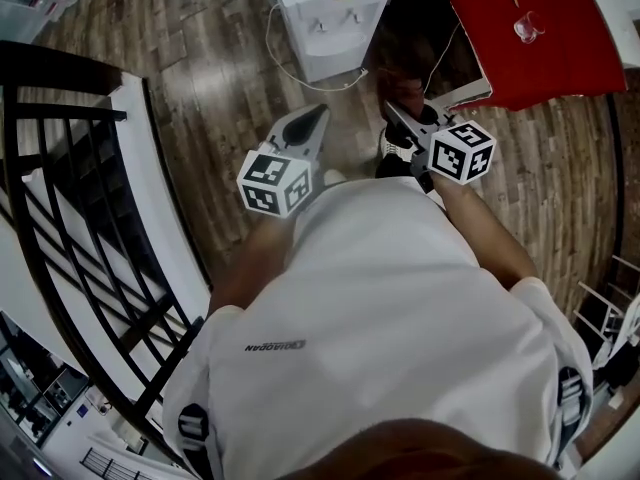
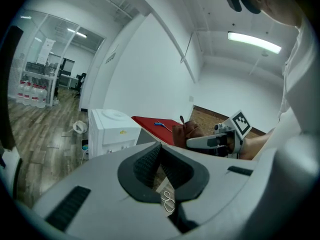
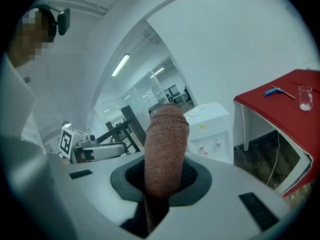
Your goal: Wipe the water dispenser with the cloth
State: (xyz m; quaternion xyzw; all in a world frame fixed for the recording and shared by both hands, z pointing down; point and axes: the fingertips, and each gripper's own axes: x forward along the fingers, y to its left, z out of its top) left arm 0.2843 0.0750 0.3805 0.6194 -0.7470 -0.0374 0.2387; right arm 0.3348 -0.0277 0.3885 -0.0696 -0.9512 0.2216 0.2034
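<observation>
I count one water dispenser, on the floor ahead of both grippers. To its right, one glass stands on the red table; contents indeterminate. Right gripper: jaws clamped on the single brown cloth, shown plainly only in its own view. Left gripper: jaws together, empty.

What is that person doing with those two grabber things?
A person stands holding a gripper in each hand. The right gripper is clamped on a brown cloth. The left gripper is shut with nothing in it. The white water dispenser stands ahead, beside a red table. The cloth is not touching it yet.
</observation>
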